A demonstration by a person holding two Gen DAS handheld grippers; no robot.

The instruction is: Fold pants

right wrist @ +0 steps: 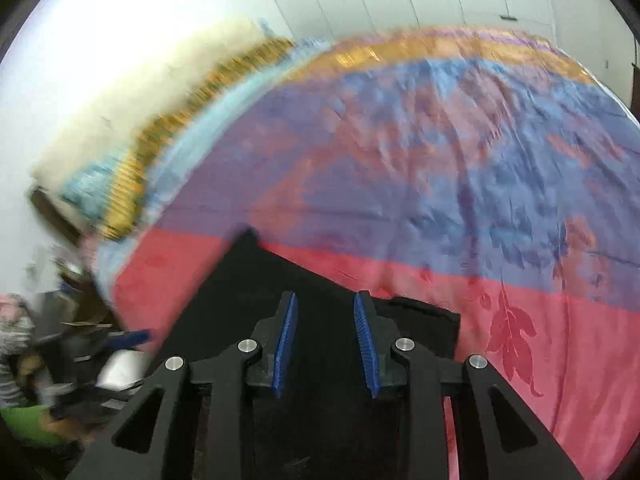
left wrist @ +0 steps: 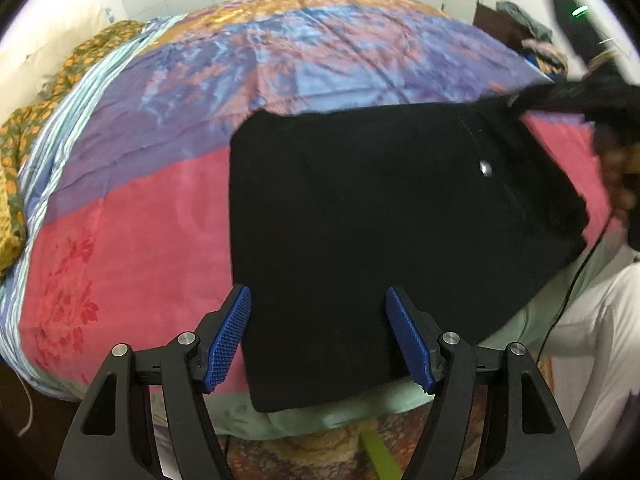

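Observation:
The black pants point(left wrist: 380, 220) lie folded in a broad flat stack on the bed's pink part, with a metal button point(left wrist: 486, 168) showing near their right end. My left gripper point(left wrist: 319, 298) is open, its blue pads on either side of the pants' near edge, holding nothing. In the right wrist view the pants point(right wrist: 256, 280) lie under and ahead of my right gripper point(right wrist: 326, 300), which is open with a moderate gap and empty. The right gripper also shows blurred in the left wrist view point(left wrist: 576, 96) at the pants' far right corner.
The bed cover point(left wrist: 160, 184) has pink, purple, blue and orange bands. A yellow-green patterned cloth point(left wrist: 24, 128) lies along its left side. A pile of clothes point(left wrist: 540, 40) sits at the back right. A black cable point(left wrist: 576, 268) hangs by the bed's near right edge. A patterned rug point(left wrist: 320, 452) lies below.

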